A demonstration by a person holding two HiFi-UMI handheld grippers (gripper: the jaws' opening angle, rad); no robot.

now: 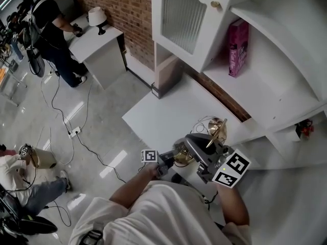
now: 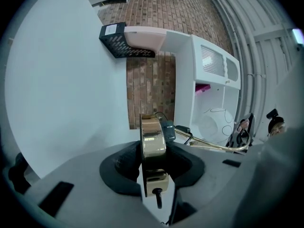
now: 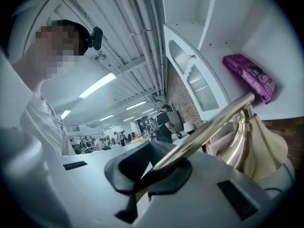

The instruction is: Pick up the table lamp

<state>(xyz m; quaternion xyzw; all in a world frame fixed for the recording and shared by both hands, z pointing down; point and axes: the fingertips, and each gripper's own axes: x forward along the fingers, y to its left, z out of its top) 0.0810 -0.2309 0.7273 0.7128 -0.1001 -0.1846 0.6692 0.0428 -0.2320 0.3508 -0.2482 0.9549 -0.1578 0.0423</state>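
The brass table lamp [image 1: 216, 129] is above the near edge of the white worktop [image 1: 163, 111]. Behind it, the pink carton [image 1: 238, 47] stands on the white shelf [image 1: 265, 86], right of the glazed cabinet door [image 1: 181, 17].

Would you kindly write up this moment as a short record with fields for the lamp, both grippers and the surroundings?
object: brass table lamp
left gripper: shut on the lamp's round base, which stands on edge between the pads
right gripper: shut on the lamp's slim stem
below: white desk
shelf: pink package, standing
background: person at another desk
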